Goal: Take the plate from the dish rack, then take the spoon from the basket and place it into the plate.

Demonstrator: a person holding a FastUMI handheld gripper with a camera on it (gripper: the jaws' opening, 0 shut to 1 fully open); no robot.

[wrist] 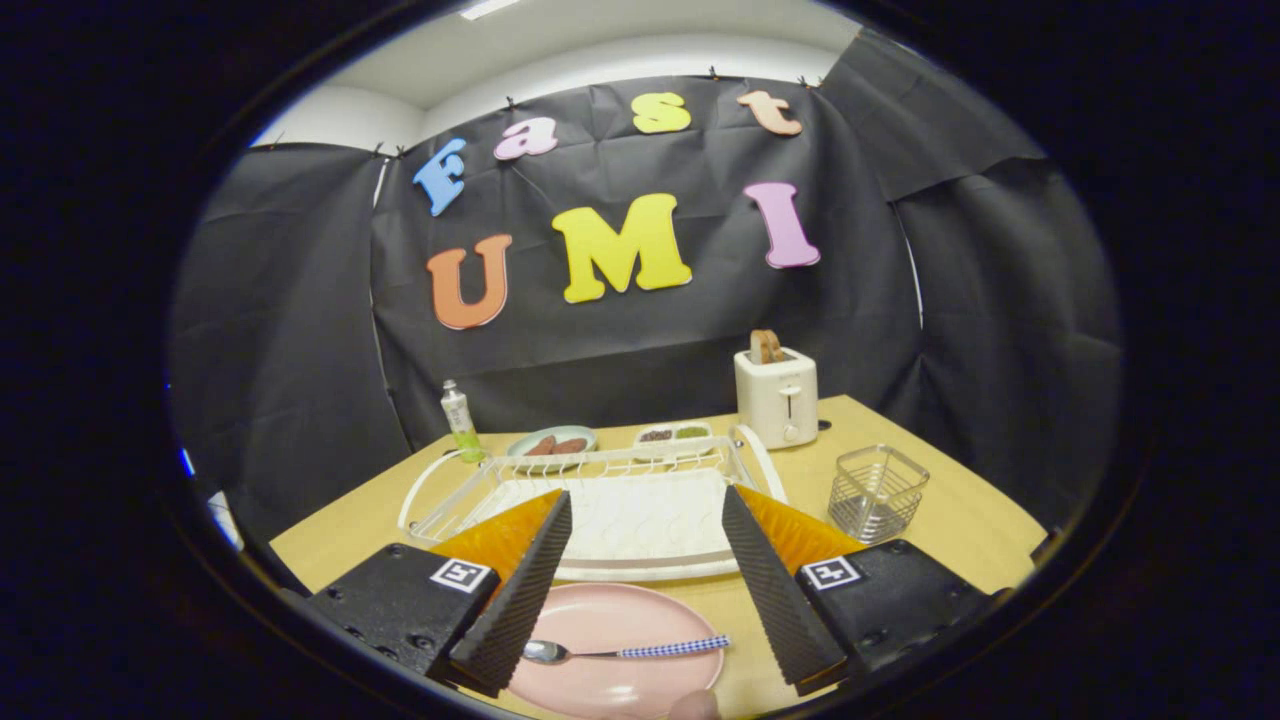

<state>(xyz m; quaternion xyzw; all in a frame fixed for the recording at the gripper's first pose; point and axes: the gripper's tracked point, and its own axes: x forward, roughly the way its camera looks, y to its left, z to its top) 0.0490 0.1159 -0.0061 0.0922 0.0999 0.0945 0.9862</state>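
Observation:
A pink plate (pixel 610 615) lies flat on the wooden table, low between my fingers. Across it rests the spoon (pixel 625 651), bowl toward the left finger, blue-checked handle toward the right one. My gripper (pixel 645 585) is open, with its fingers wide apart above the plate and nothing held between them. Just beyond the plate stands the white dish rack (pixel 600 470), with no dishes in it. The wire basket (pixel 877 492) sits beyond the right finger, to the right of the rack, and looks hollow.
Behind the rack are a white toaster (pixel 777 397) with bread in it, a small bottle (pixel 460 418), a green plate of sausages (pixel 552 443) and a small divided dish (pixel 672 434). A fingertip (pixel 695 706) shows by the plate's near rim.

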